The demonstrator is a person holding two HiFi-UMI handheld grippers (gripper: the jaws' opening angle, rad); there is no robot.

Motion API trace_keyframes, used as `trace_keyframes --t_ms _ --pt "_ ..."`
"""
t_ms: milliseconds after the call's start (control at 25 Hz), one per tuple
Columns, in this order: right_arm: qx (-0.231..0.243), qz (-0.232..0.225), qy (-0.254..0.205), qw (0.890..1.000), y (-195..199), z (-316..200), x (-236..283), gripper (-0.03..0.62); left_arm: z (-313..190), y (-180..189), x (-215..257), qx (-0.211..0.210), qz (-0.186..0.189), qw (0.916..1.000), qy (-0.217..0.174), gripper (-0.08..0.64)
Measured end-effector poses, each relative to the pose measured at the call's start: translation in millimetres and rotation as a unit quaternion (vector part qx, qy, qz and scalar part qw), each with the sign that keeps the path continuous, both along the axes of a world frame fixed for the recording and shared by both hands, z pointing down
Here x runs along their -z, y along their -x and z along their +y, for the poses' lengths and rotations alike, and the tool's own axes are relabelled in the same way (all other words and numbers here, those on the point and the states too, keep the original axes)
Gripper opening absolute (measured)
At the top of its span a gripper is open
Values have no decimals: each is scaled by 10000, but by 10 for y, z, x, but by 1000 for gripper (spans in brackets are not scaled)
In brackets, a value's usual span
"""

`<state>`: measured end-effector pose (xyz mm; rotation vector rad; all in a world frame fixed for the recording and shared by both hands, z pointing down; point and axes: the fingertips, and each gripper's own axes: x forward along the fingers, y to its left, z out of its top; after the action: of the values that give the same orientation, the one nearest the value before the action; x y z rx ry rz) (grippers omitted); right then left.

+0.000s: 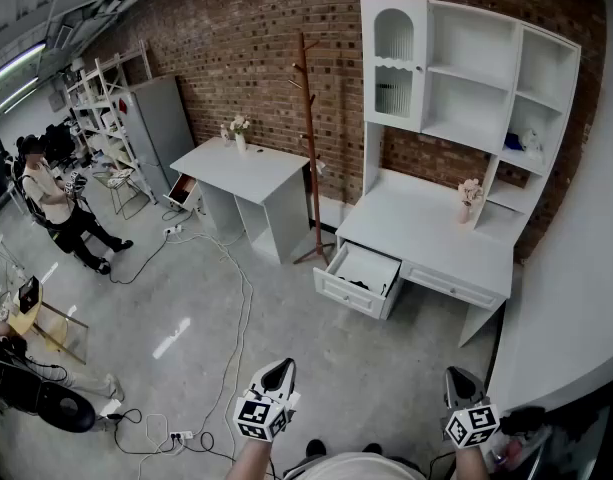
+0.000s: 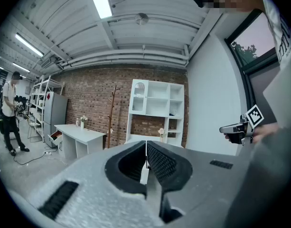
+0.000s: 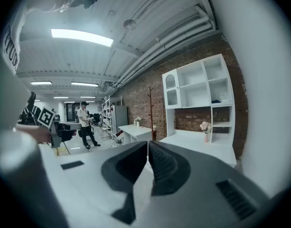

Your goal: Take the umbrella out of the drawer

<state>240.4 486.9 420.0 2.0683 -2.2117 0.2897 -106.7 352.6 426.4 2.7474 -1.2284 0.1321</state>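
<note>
A white desk (image 1: 426, 230) with a shelf unit on top stands against the brick wall. Its left drawer (image 1: 338, 290) is pulled open. A small dark thing (image 1: 357, 285) lies inside near the drawer's front; it is too small to make out. Both grippers hang low in the head view, well short of the desk. My left gripper (image 1: 279, 367) has its jaws together with nothing between them, as the left gripper view (image 2: 146, 145) shows. My right gripper (image 1: 457, 374) is likewise shut and empty (image 3: 148, 144). Both point roughly level toward the desk.
A second white table (image 1: 241, 168) and a wooden coat stand (image 1: 308, 118) stand left of the desk. Cables (image 1: 238, 303) and a power strip (image 1: 176, 435) trail over the concrete floor. A person (image 1: 56, 203) stands far left. A white wall (image 1: 571, 298) borders the right.
</note>
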Motion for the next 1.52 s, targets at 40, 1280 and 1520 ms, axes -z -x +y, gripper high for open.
trace_keyframes --t_ms 40,1280,1520 --pt "4 -7 -2 10000 -2 -8 -7 31 -10 -5 -8 -1 14 10000 11 29" --pt "-291 -15 128 9995 353 -31 -60 32 -217 274 -110 -265 124 9994 180 29" --pt "-416 -32 139 9990 591 -36 -94 32 -273 465 -164 -410 97 9989 198 29"
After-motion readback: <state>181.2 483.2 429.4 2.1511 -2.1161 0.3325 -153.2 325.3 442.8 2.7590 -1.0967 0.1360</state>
